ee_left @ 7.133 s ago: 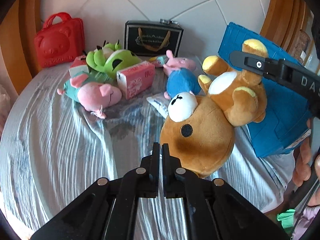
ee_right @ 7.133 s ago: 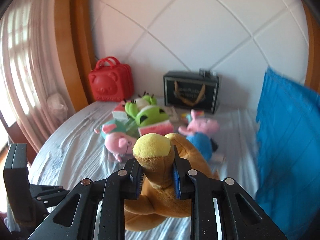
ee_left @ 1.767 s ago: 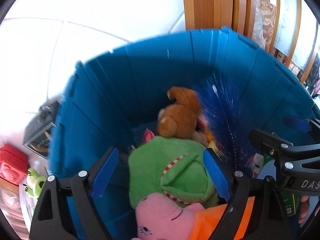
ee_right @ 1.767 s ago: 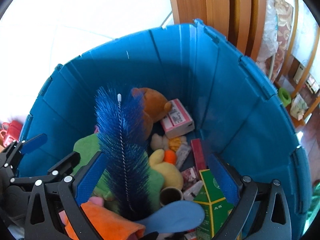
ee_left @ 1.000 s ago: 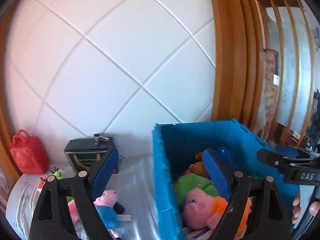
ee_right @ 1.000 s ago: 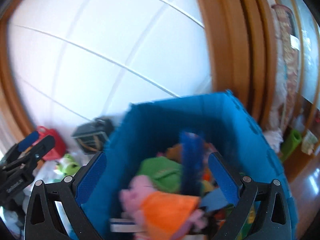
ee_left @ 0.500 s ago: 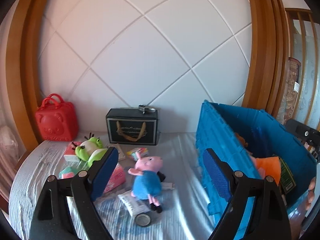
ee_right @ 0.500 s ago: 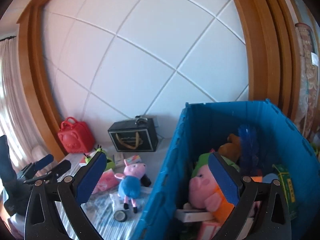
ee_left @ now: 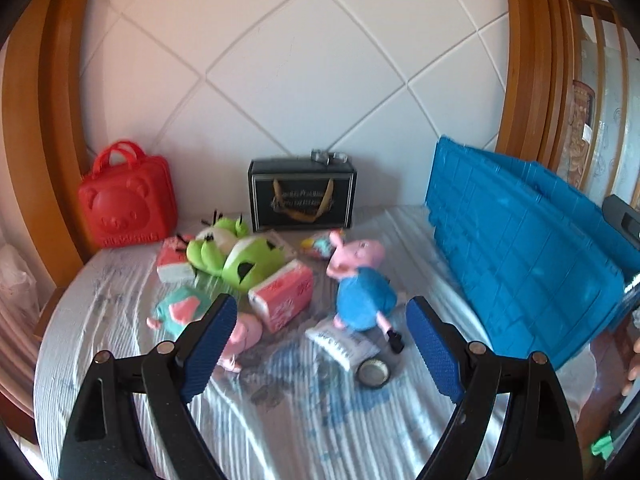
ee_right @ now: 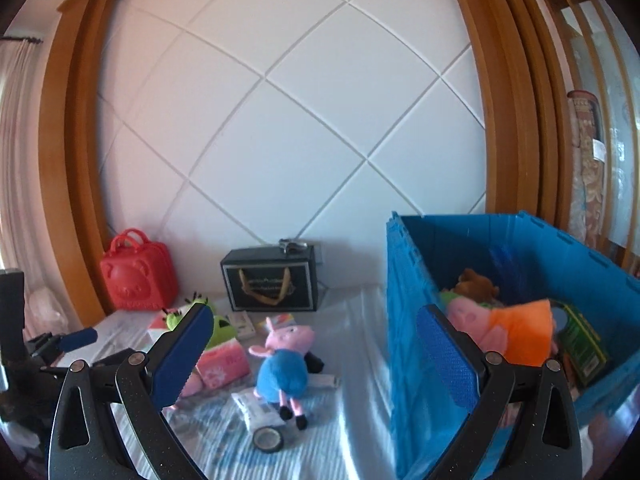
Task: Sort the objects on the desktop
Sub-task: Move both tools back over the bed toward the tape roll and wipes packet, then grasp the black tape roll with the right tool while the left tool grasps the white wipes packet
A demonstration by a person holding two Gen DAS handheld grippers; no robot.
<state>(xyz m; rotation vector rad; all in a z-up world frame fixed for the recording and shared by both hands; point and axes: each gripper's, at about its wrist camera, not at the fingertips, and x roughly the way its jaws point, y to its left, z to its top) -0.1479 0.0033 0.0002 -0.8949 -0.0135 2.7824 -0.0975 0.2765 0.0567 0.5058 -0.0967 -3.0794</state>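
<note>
My left gripper [ee_left: 320,344] stands open over the round table [ee_left: 120,380], nothing between its blue pads. Ahead of it lie a pink pig plush in a blue shirt [ee_left: 360,284], a pink tissue pack [ee_left: 282,294], a green frog plush [ee_left: 236,252], a smaller pink plush [ee_left: 240,330], a white packet [ee_left: 340,342] and a tape roll [ee_left: 374,372]. My right gripper [ee_right: 316,356] is open too and empty, above the same pig plush [ee_right: 286,364] and tape roll [ee_right: 269,439]. The blue crate [ee_right: 408,320] on the right holds several toys.
A red bear case [ee_left: 128,200] and a black gift box [ee_left: 302,196] stand against the white padded wall. A red-and-white pack [ee_left: 172,260] lies by the frog. Wooden frames flank the wall. The left gripper's fingers [ee_right: 76,338] show at the right wrist view's left edge.
Both grippers have swung left and down, away from over the blue crate to face the table's toys. Both stayed open and empty.
</note>
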